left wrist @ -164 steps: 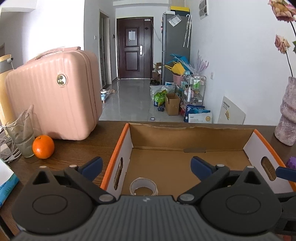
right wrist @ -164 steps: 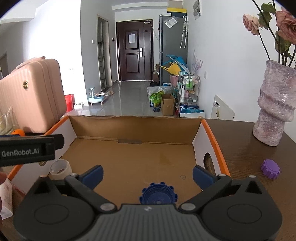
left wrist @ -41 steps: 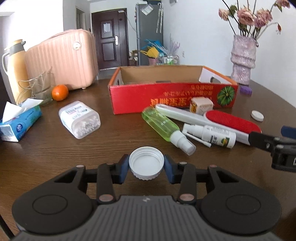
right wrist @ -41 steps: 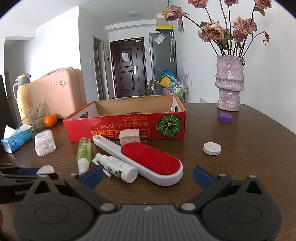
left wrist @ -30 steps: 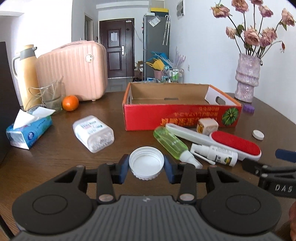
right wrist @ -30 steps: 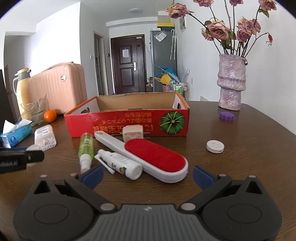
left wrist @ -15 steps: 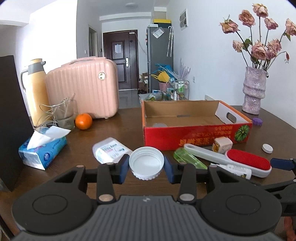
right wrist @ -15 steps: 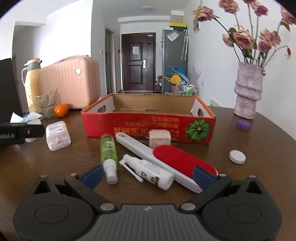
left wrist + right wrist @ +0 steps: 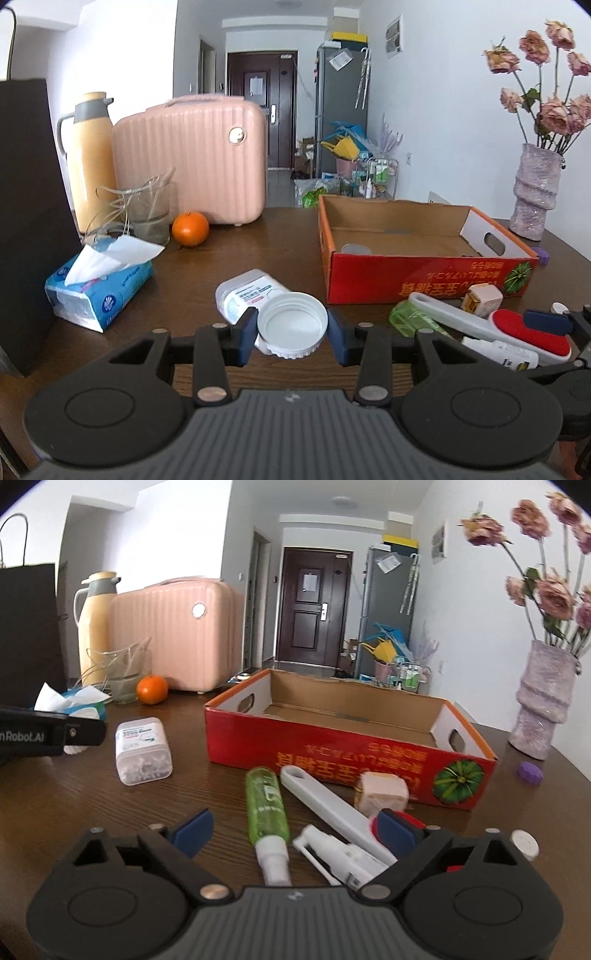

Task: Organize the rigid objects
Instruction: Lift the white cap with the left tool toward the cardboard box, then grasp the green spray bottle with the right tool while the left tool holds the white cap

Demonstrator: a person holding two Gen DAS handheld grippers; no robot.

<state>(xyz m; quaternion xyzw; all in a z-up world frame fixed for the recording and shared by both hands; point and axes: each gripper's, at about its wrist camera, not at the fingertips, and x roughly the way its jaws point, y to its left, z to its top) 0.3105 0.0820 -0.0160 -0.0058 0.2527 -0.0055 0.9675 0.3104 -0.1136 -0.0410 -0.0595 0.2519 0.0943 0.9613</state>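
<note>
White cap (image 9: 292, 325), hollow side up, sits pinched in the left claw (image 9: 291, 335) — right claw (image 9: 295, 829) closing, gripping nothing.

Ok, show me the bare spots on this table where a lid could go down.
Bare wood lies between the tissue pack and the red box, behind the white container. Another patch lies between the box and the vase, around the purple cap. The box floor looks mostly bare. In front of the box, the green bottle and brush crowd it.

Left tongs (image 9: 291, 334) clamped on white cap (image 9: 292, 329), open side up, above tabletop (image 9: 288, 243). Beyond: white container (image 9: 243, 295), red box (image 9: 424, 254) to the right, tissues (image 9: 99, 280) and orange (image 9: 190, 228) left.
</note>
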